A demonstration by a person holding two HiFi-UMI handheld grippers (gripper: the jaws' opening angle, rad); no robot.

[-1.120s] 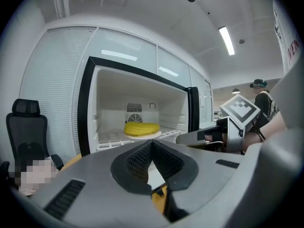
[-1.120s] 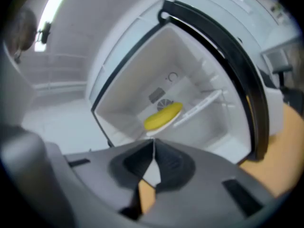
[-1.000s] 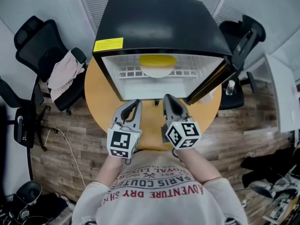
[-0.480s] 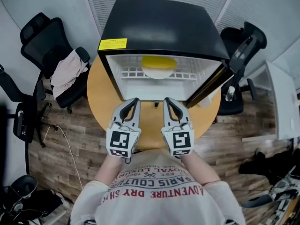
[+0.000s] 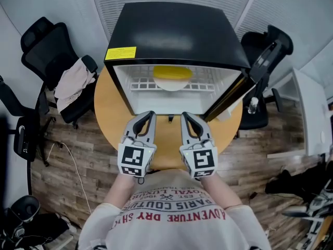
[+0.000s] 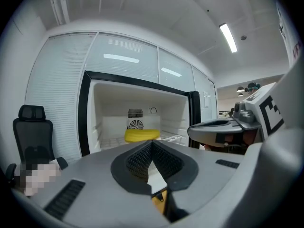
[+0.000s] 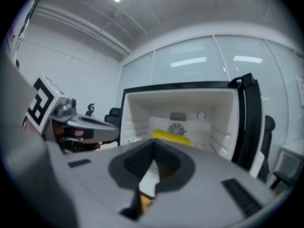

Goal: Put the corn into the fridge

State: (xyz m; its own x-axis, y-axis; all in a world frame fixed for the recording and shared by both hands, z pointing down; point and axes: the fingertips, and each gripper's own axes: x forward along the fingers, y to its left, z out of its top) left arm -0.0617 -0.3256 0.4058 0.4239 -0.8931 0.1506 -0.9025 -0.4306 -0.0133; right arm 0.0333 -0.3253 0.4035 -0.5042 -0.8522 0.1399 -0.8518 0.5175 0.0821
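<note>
**Head view: corn on the fridge shelf, both tongs shut and empty**

A small black fridge [image 5: 177, 30] with a smooth, matte top is set at the far edge of a round wooden table [image 5: 106, 113]. Its door [image 5: 244, 82] is swung open to the right. The white interior is crossed by a wire-grid shelf [image 5: 140, 82]. The corn [image 5: 173, 72], a smooth, elongated yellow shape, is laid on that shelf toward the back, in front of a round fan grille [image 6: 135, 125]. A rectangular yellow label [image 5: 120, 52] is stuck at the top's front left corner.

The left gripper [image 5: 149, 114] and the right gripper [image 5: 186, 114] are held side by side over the table's near edge, both pointed at the opening. In each gripper view the dark, cross-hatched pads are pressed together at the tip, with nothing gripped between them.

A black office chair [image 5: 36, 40] is seen left of the table, with a pale cloth [image 5: 73, 85] draped over it. A second black chair [image 5: 270, 40] is partly hidden behind the open door. The floor [image 5: 67, 171] is laid in wood-grain planks.
</note>
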